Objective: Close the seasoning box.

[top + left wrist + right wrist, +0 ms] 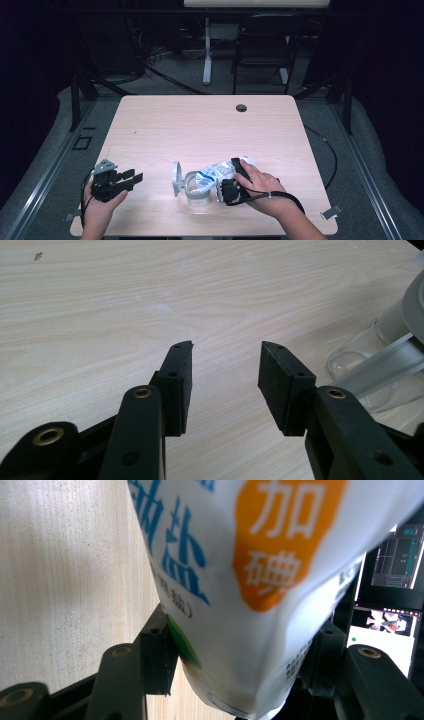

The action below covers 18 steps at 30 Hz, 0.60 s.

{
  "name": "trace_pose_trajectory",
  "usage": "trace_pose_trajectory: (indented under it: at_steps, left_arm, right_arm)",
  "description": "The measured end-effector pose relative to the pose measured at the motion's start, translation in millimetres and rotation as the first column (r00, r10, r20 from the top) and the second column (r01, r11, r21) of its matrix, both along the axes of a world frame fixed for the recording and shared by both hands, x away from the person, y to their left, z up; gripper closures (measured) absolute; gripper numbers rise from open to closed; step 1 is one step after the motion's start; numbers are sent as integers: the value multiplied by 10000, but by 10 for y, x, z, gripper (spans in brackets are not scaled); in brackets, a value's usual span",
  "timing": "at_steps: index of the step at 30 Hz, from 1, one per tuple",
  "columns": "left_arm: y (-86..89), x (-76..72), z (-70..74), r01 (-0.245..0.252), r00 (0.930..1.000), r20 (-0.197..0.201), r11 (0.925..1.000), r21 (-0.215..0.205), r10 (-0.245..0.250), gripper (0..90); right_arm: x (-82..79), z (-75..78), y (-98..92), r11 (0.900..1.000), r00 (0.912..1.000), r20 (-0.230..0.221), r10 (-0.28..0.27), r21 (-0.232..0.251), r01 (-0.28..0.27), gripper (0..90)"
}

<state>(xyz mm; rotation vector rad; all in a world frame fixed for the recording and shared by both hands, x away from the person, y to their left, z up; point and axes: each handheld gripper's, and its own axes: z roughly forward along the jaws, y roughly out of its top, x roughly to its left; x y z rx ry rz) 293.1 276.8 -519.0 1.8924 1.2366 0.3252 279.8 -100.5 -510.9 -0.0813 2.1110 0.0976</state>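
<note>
My right gripper (235, 175) clamps the soft, shifting salt bag (220, 172) mid-body, tilted over the glass jar (196, 192); left gripper (131, 179) gapes empty beside it.

lab/test rig: bare desk (200, 120) in dark metal frame (75, 100), floor cables (150, 60), monitors (395, 555).

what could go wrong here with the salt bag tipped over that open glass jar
1. The right tool grips the white printed salt bag tilted toward the clear glass jar; if the bag's mouth sits off the rim, salt may spill onto the light wooden table.
2. The left tool rests open, apart from the jar, so a nudge from the bag could shift or tip it.
</note>
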Motion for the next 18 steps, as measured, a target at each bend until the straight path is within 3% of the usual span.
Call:
trace_pose_trajectory:
  at_steps: [8, 9, 11, 13, 16, 18]
  left_arm:
    - [1, 1, -7, -81, 9999, 101, 9999, -80, 82, 576]
    - [1, 1, -8, -71, 9999, 96, 9999, -70, 72, 576]
    - [-1, 2, -10, -91, 9999, 105, 9999, -74, 92, 576]
    - [1, 2, -9, -76, 9999, 95, 9999, -73, 77, 576]
    - [1, 1, -7, -86, 9999, 99, 9999, -90, 87, 576]
    - [6, 1, -5, -67, 10000, 72, 10000, -61, 68, 576]
  right_arm:
    - [11, 29, -1, 9998, 9998, -196, 66, -170, -70, 431]
    - [4, 52, 7, 9991, 9999, -162, -29, -432, 22, 431]
    - [8, 57, 9, 9988, 9999, -171, 20, -480, -28, 431]
    - [13, 44, 6, 9996, 9994, -338, 33, -262, -41, 431]
    - [10, 50, 12, 9993, 9996, -297, 27, -373, -38, 432]
    - [6, 75, 23, 9977, 9998, -200, -1, -678, -12, 432]
